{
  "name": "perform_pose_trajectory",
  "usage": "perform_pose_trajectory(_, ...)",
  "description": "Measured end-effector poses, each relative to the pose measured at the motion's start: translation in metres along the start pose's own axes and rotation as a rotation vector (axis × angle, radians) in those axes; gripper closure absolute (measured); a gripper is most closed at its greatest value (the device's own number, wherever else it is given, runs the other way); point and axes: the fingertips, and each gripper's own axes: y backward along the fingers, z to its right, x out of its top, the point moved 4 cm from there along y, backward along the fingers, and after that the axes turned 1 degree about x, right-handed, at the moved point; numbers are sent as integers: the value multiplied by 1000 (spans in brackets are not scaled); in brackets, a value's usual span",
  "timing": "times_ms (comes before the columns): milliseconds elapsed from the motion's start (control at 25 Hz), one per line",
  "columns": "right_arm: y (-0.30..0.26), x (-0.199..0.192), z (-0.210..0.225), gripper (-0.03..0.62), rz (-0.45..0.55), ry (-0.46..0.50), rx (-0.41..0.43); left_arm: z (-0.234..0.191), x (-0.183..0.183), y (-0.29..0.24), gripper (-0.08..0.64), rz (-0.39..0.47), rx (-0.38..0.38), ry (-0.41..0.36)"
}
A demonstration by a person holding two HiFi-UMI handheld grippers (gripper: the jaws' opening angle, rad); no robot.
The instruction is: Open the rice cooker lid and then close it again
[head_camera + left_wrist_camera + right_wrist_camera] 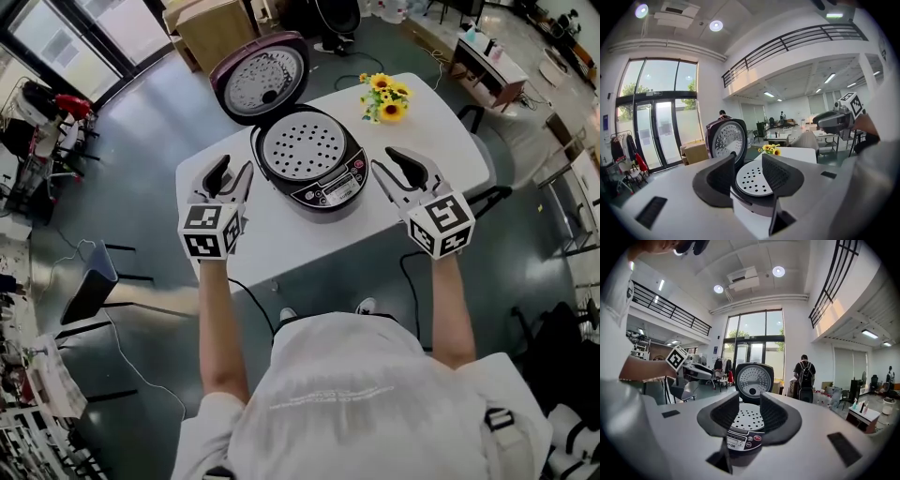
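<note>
I see the cooker (309,164) on the worktop (272,244), its lid (261,80) standing raised behind it. My left gripper (232,173) and right gripper (386,161) flank the cooker without touching it, both sets of fingers (723,176) released and empty.

White rectangular table (281,236) carries 2 items: a dark round rice cooker (323,187) near centre, its lid (260,80) standing open, and a small bunch of yellow sunflowers (385,97) near the far edge.
</note>
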Motion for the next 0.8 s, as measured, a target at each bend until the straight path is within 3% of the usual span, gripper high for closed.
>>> perform_pose_trajectory(440, -2, -13, 53, 439, 1, -20, 79, 15, 55, -33, 353, -56, 69, -285)
perform_pose_trajectory(800, -25, -28, 71, 439, -29, -64, 49, -21, 80, -86, 320, -66, 33, -352)
